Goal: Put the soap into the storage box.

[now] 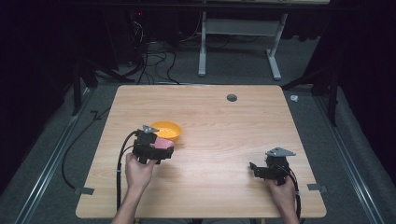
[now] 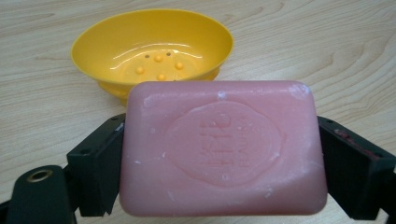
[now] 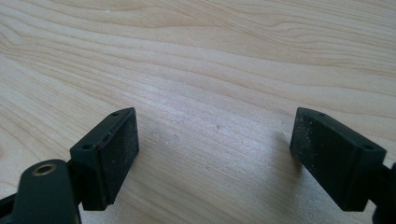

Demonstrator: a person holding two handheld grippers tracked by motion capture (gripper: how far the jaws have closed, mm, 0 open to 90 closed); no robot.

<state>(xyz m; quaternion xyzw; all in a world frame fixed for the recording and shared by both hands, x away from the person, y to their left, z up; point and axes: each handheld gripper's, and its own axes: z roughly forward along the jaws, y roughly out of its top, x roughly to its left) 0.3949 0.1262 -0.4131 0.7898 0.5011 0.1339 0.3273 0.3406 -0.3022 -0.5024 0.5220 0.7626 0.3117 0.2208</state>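
A pink soap bar (image 2: pixel 223 147) with an embossed oval stamp sits clamped flat between the jaws of my left gripper (image 2: pixel 223 163), held just above the table. In the high view the left gripper (image 1: pixel 161 149) holds the soap bar (image 1: pixel 163 143) right beside the near rim of a yellow soap dish (image 1: pixel 167 130). The yellow soap dish (image 2: pixel 152 49) has raised studs and small holes in its bottom and holds nothing. My right gripper (image 1: pixel 256 170) rests low over bare wood at the table's right front, and the right gripper (image 3: pixel 215 158) has its jaws wide apart with nothing between them.
The wooden table (image 1: pixel 219 140) has a small dark round hole (image 1: pixel 231 97) near its far edge. Beyond the table stand a white desk frame (image 1: pixel 238 42) and tangled cables on the grey floor. Black cables trail from both grippers over the front edge.
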